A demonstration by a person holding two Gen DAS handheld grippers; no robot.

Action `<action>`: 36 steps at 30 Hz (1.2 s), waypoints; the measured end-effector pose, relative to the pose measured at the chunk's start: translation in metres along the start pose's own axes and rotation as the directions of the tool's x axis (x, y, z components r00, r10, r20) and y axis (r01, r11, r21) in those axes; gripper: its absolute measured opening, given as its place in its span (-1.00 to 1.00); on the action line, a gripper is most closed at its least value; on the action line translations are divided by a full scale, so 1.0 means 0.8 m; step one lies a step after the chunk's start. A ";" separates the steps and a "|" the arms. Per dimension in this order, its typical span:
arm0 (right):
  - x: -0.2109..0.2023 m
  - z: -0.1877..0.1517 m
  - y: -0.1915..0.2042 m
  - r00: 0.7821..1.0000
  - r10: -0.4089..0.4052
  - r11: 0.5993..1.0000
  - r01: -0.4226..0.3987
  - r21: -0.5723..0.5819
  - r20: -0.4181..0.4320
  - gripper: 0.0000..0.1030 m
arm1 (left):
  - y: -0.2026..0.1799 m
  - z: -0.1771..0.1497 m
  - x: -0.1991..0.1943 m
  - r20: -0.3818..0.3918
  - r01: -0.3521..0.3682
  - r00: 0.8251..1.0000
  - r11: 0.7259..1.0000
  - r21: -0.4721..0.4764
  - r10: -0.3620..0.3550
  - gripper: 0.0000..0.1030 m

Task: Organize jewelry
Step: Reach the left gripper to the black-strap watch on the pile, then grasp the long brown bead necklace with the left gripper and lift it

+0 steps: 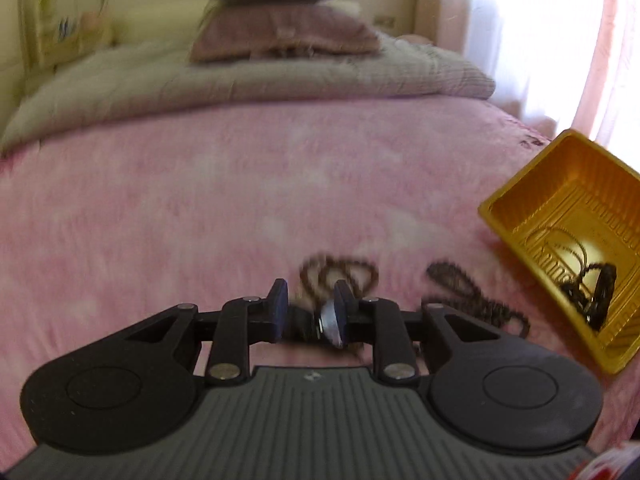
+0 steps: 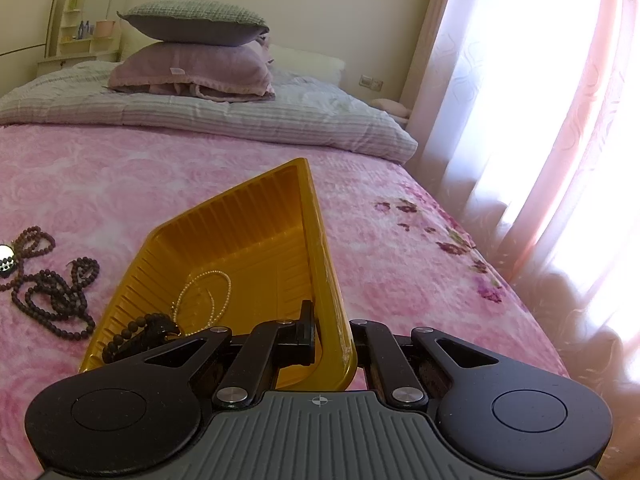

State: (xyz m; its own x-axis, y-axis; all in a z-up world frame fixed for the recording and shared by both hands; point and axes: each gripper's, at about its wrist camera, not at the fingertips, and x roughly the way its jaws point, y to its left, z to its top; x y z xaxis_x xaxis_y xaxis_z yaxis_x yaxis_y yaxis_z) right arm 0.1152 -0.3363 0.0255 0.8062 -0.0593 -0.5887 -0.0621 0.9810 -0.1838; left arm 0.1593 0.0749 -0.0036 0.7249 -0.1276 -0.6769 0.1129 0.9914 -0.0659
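Note:
A gold plastic tray (image 2: 276, 220) sits tilted on the pink bedspread; it also shows in the left wrist view (image 1: 520, 204). My right gripper (image 2: 332, 336) is shut on the tray's right wall. Inside lie a thin pearl chain (image 2: 208, 292) and black beads (image 2: 136, 336). My left gripper (image 1: 310, 312) is closed on a watch with a silver round face (image 1: 330, 320) and a dark strap, low over the bed. Brown bead strands (image 1: 340, 272) lie just beyond it, and dark bead strands (image 2: 56, 300) lie left of the tray.
Pink floral bedspread (image 2: 120, 184) all around. A folded grey quilt (image 2: 240, 116) and stacked pillows (image 2: 192, 52) lie at the far end. Curtains (image 2: 540, 120) hang at the bed's right edge.

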 end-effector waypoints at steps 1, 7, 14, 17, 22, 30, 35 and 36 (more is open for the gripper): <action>0.000 0.000 -0.001 1.000 -0.002 1.000 0.002 -0.001 -0.002 -0.89 | 0.000 -0.011 0.004 -0.020 0.009 1.000 1.000 -0.023 -0.010 -0.56; 0.001 -0.001 -0.002 1.000 -0.005 1.000 0.005 -0.005 -0.005 -0.89 | -0.008 -0.050 0.028 -0.062 0.038 0.997 0.991 -0.125 -0.046 -0.56; 0.002 -0.002 -0.003 1.000 -0.008 1.000 0.008 -0.007 -0.009 -0.89 | -0.018 -0.057 0.051 -0.053 0.035 0.998 0.981 -0.189 -0.046 -0.58; 0.003 -0.002 -0.004 1.000 -0.008 1.000 0.008 -0.007 -0.011 -0.89 | -0.021 -0.056 0.054 -0.049 0.027 0.998 0.981 -0.193 -0.038 -0.58; 0.004 -0.002 -0.004 1.000 -0.008 1.000 0.008 -0.006 -0.010 -0.89 | -0.019 -0.055 0.051 -0.061 0.038 0.997 0.980 -0.194 -0.051 -0.84; 0.004 0.000 -0.004 1.000 -0.006 1.000 0.006 -0.008 -0.008 -0.89 | -0.031 -0.045 0.020 -0.016 0.081 0.996 0.988 -0.134 -0.084 -0.92; 0.002 0.001 -0.001 1.000 -0.003 1.000 0.003 -0.008 -0.003 -0.89 | -0.033 -0.014 -0.007 0.048 0.110 0.993 0.989 -0.096 -0.106 -0.92; 0.001 0.001 0.000 1.000 -0.003 1.000 0.003 -0.008 -0.002 -0.89 | -0.033 -0.006 -0.013 0.061 0.114 0.992 0.989 -0.089 -0.109 -0.92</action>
State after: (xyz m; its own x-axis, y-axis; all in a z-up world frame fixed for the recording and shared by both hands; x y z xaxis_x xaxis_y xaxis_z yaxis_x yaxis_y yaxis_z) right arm 0.1162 -0.3365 0.0257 0.8052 -0.0626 -0.5897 -0.0645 0.9793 -0.1920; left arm 0.1458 0.0501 0.0016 0.7484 -0.2363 -0.6197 0.1338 0.9690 -0.2079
